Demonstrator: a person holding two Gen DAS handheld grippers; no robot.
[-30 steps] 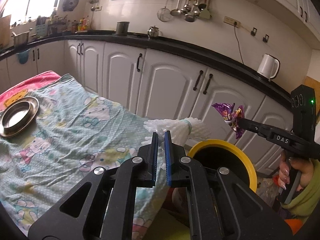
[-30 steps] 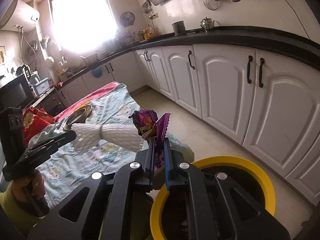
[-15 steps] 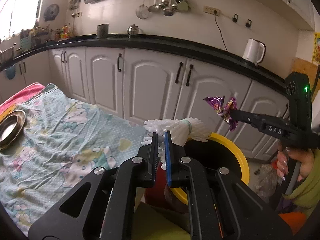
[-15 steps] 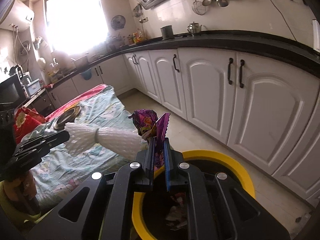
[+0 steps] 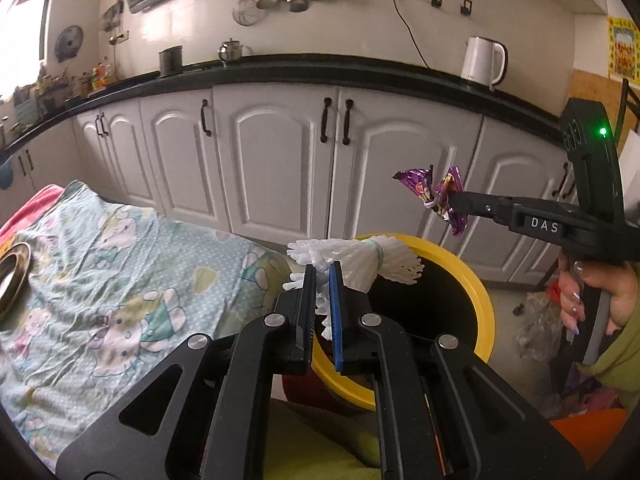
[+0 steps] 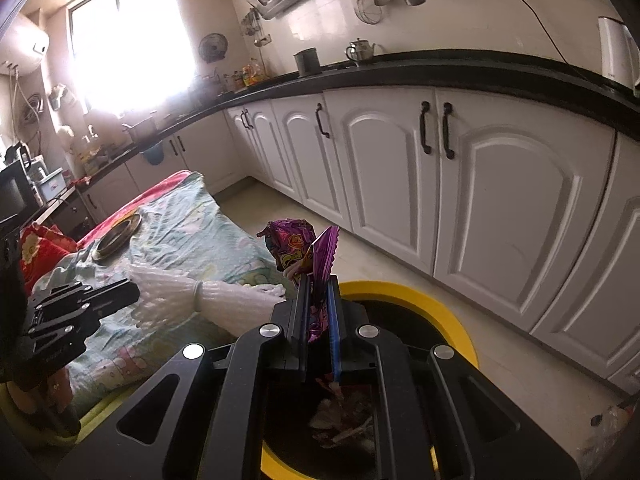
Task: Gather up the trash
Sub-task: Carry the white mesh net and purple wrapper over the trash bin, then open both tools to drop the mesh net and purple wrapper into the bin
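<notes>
My left gripper (image 5: 321, 276) is shut on a white foam net sleeve (image 5: 360, 260) and holds it over the near rim of the yellow-rimmed trash bin (image 5: 476, 280). My right gripper (image 6: 318, 284) is shut on a purple snack wrapper (image 6: 304, 244) and holds it above the bin (image 6: 452, 320). In the left wrist view the wrapper (image 5: 434, 194) hangs in the air above the bin's far side. In the right wrist view the foam sleeve (image 6: 200, 294) sticks out of the left gripper (image 6: 132, 290). Trash lies inside the bin.
A table with a Hello Kitty cloth (image 5: 120, 280) lies left of the bin, with a metal dish (image 5: 12, 276) on it. White kitchen cabinets (image 5: 280, 160) under a black counter run behind. A white kettle (image 5: 482, 62) stands on the counter.
Both grippers have moved right, away from the table and over the bin, each still holding its piece of trash. The bin's opening now lies under both.
</notes>
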